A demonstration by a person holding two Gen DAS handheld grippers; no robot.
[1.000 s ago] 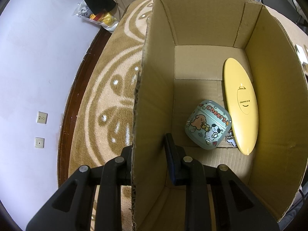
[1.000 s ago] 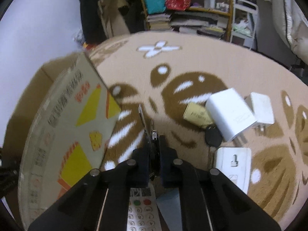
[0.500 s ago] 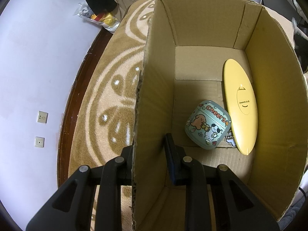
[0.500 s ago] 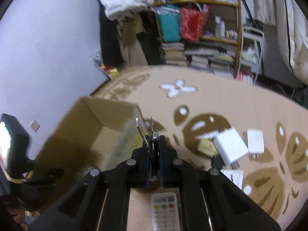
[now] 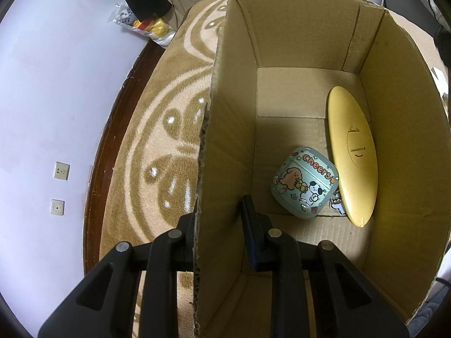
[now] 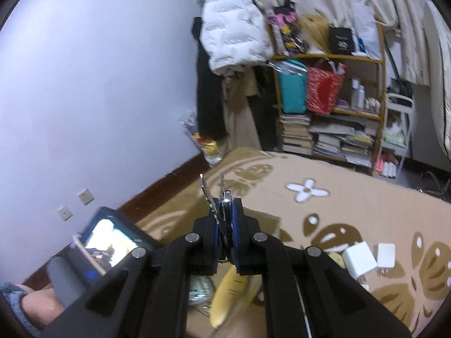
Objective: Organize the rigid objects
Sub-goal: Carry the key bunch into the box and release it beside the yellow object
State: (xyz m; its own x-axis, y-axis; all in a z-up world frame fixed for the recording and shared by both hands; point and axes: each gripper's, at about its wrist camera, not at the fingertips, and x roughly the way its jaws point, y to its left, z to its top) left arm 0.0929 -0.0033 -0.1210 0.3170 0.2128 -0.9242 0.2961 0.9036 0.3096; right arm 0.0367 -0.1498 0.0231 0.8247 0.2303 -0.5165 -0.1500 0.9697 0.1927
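Note:
My left gripper is shut on the left wall of an open cardboard box, one finger outside and one inside. Inside the box lie a teal cartoon case and a yellow oval object along the right wall. My right gripper is shut on a bunch of metal keys and holds them above the box. The yellow oval and the teal case show below it in the right wrist view.
White chargers and a white adapter lie on the patterned rug to the right. A bookshelf and hanging coats stand at the back. A phone sits on the left hand device. Wall sockets are on the left.
My right gripper has risen with the keys and swung left over the box; its view has tilted up to the wall and shelf. The left gripper has kept still on the box wall.

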